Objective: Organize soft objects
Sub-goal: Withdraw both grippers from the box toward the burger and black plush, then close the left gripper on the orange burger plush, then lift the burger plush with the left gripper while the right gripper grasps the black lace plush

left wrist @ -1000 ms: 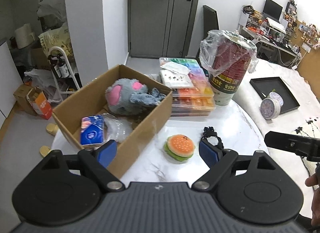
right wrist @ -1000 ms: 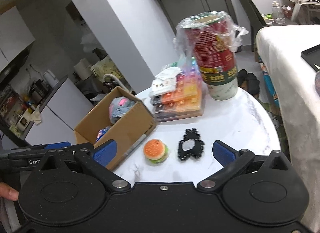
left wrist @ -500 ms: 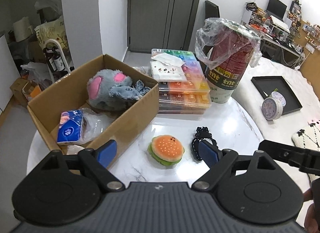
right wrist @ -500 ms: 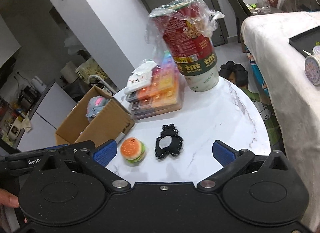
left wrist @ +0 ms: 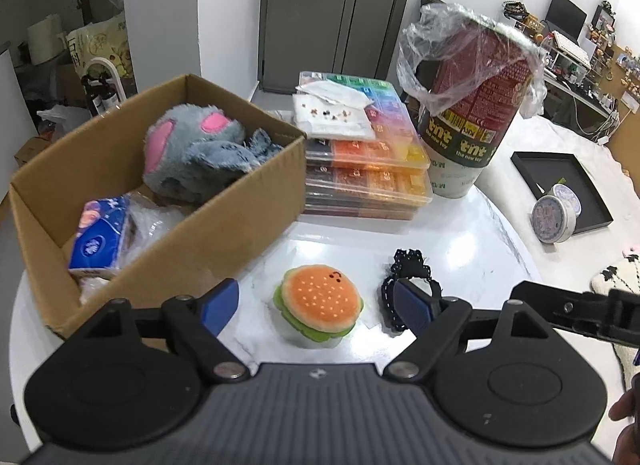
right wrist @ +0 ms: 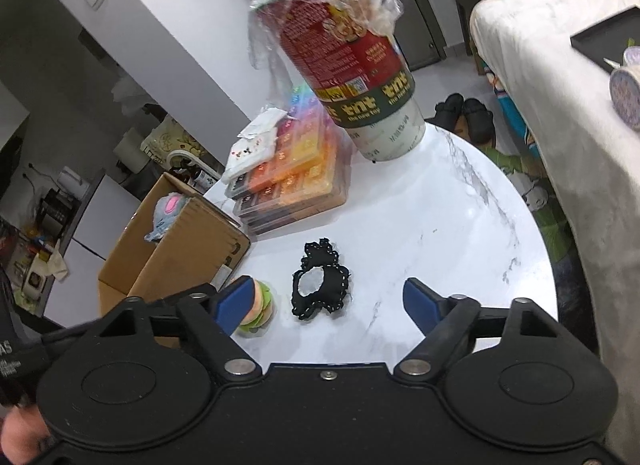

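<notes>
A plush burger (left wrist: 320, 301) lies on the white marble table (left wrist: 472, 233), right in front of my open left gripper (left wrist: 316, 305) and between its blue fingertips. A black lace scrunchie (left wrist: 408, 285) lies just right of the burger. In the right wrist view the scrunchie (right wrist: 320, 281) sits ahead of my open right gripper (right wrist: 328, 301), and the burger (right wrist: 260, 311) is behind its left fingertip. A cardboard box (left wrist: 224, 225) at the left holds a grey plush toy (left wrist: 192, 153) and a blue tissue pack (left wrist: 100, 237).
A stack of colourful bead cases (left wrist: 368, 169) stands behind the burger, with a tall red paper bucket (left wrist: 472, 105) in plastic wrap to its right. A white-covered bed with a black tray (left wrist: 568, 185) and a round tin (left wrist: 556, 217) lies at the right.
Both grippers have moved forward and down toward the table. The burger now lies between the left gripper's fingertips and the scrunchie is nearer the right gripper.
</notes>
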`<state>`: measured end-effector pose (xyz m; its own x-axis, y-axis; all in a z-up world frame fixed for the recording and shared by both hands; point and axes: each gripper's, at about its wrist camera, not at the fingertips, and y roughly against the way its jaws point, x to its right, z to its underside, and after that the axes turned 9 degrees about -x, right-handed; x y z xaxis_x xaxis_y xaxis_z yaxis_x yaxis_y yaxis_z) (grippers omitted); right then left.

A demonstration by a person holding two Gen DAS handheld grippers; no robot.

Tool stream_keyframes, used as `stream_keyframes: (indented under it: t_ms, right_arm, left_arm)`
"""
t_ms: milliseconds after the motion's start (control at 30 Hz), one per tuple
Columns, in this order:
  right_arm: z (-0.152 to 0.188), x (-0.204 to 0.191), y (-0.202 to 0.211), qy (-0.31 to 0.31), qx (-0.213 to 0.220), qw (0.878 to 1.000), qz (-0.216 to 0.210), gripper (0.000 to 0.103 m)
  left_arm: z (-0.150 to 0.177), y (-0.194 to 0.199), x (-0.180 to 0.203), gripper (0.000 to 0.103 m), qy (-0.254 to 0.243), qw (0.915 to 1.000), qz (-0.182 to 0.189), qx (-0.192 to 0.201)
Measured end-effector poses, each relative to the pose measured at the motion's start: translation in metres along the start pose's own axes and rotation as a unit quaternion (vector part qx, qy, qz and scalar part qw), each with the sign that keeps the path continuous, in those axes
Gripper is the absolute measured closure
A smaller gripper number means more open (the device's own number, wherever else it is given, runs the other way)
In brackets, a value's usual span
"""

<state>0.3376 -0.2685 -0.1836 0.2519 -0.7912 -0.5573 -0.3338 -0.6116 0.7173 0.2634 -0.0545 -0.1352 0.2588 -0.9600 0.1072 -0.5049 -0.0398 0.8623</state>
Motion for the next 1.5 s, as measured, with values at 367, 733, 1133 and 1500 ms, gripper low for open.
stream_keyframes:
  t_ms: [367, 733, 1133, 1500]
  right_arm:
    - [-0.007, 0.014, -0.027, -0.038, -0.022, 0.999, -0.018, 0.039]
    - [-0.011, 0.01, -0.046, -0.035, -0.038, 0.999, -0.017, 0.039]
    - [-0.014, -0.006, -0.061, -0.009, -0.037, 0.999, 0.01, 0.039]
    - [-0.007, -0.029, -0.076, 0.046, -0.045, 0.996, 0.06, 0.04]
  left_arm:
    - [0.005, -0.035, -0.003, 0.03, 0.016, 0.9998, -0.004, -0.006]
    - [0.008, -0.056, -0.002, 0.049, 0.016, 0.9997, -0.002, -0.018]
    - [0.019, -0.036, -0.014, 0.058, 0.029, 0.9994, 0.007, -0.016]
    - [0.034, -0.026, -0.03, 0.058, 0.04, 0.9984, 0.012, -0.038]
